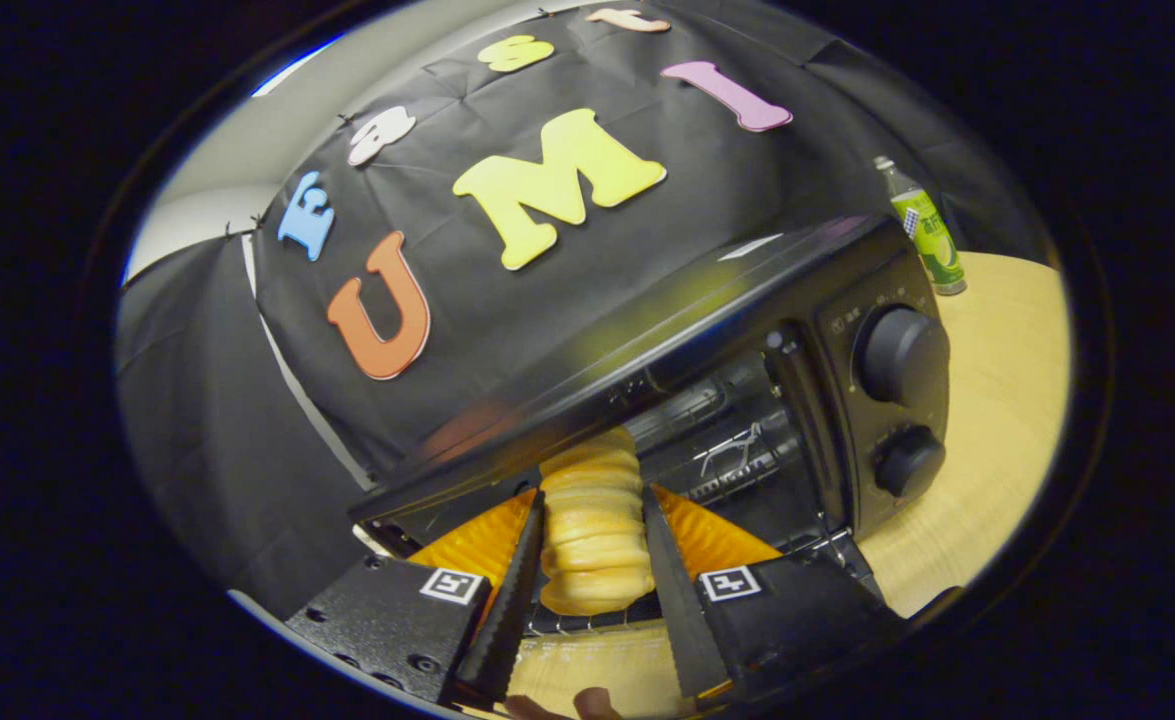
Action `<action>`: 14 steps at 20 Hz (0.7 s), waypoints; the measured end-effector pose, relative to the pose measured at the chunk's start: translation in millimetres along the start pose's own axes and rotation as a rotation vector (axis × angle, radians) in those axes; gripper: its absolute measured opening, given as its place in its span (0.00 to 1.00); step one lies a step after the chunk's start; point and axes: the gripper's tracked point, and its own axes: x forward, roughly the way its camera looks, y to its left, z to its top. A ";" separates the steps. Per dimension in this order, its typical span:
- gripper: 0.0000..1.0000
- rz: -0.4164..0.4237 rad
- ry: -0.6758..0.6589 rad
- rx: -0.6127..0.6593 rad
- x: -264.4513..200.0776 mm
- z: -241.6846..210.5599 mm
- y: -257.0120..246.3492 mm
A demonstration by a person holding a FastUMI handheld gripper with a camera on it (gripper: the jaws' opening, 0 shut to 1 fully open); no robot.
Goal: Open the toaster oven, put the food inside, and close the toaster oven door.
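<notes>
A pale wooden tabletop is carrying everything here, its grain showing at about three o'clock from the oven, and black cloth is hanging behind as the booth's wall. Far back on the wood, at one o'clock from the oven, a green-labelled bottle is standing upright.

The gripper is tilting noticeably, so the whole scene is leaning. Its two fingers are reaching forward into the mouth of the toaster oven, and they are pressing in on either side of a ridged, croissant-like pastry, holding it between their toothed inner edges. The opening between them is narrow, just the pastry's width. At six o'clock, below the fingers, fingertips of a person's hand are peeking in.

The pastry is glossy and golden, stacked in soft folds, sitting at the oven's open front over a wire rack. The oven is a dark metal box with a shiny top; two round black knobs are sitting on its panel at three o'clock from the pastry.
</notes>
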 end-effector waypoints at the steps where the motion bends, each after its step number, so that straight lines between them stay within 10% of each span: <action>1: 0.67 -0.001 -0.004 -0.003 4.5 1.7 -1.0; 5: 0.68 0.000 -0.009 0.012 15.7 0.4 3.1; 8: 1.00 -0.012 0.005 -0.002 12.3 -7.9 6.6; 14: 1.00 -0.038 -0.025 0.010 -20.0 -2.7 7.5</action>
